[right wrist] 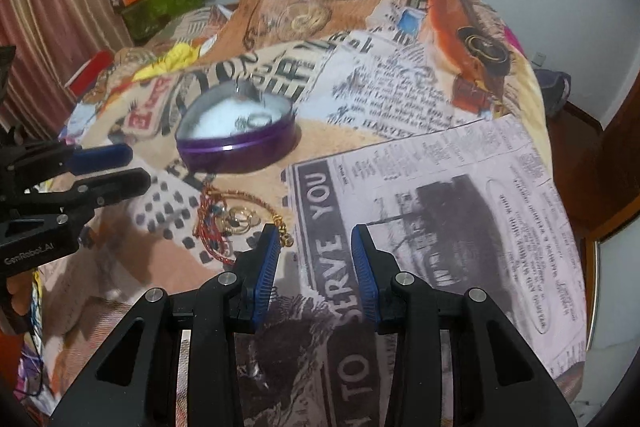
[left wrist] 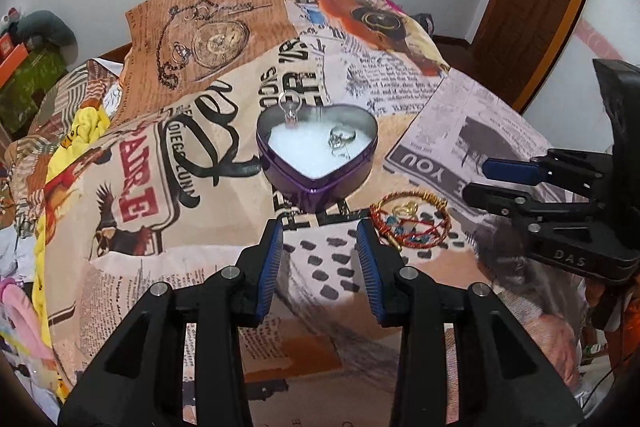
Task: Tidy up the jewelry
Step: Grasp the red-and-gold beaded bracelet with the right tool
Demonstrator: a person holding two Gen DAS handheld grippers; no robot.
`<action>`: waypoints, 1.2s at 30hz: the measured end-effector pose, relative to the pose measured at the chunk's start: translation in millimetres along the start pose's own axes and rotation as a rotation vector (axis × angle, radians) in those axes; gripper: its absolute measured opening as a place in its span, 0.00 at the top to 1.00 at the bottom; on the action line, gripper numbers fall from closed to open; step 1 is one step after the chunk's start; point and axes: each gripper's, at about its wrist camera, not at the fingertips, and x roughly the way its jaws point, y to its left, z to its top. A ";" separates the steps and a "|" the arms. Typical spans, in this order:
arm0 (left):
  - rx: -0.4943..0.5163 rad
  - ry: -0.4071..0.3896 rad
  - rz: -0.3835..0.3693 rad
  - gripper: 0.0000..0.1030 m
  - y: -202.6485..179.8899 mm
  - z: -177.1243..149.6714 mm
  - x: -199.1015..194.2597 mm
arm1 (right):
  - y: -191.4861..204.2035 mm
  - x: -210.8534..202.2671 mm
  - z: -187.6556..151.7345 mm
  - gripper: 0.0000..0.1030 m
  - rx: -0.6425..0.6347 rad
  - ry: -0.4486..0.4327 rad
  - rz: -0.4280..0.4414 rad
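Item: purple heart-shaped tin [left wrist: 316,151], lying on the printed bedspread [left wrist: 132,155], tip pointing toward the left gripper [left wrist: 320,231], silver rings [left wrist: 342,139] resting inside. Red-gold bangle pile [left wrist: 408,213] is sitting just beside the tin's tip. Both the left and the right gripper [right wrist: 314,235] are hovering wide apart, empty. Judged step: fetching the bangles; next move needs a pinch on the bangle rim.
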 end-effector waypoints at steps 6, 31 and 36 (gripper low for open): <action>-0.012 0.027 -0.013 0.64 3.6 -3.4 10.8 | 5.2 19.9 1.9 0.67 -0.023 0.041 0.023; -0.014 0.050 -0.035 0.64 -4.4 -6.7 13.7 | 20.4 -3.0 5.0 0.91 -0.049 -0.077 0.076; 0.004 0.049 -0.045 0.64 -12.9 -5.2 13.7 | 8.6 -20.0 7.1 0.91 -0.021 -0.129 0.035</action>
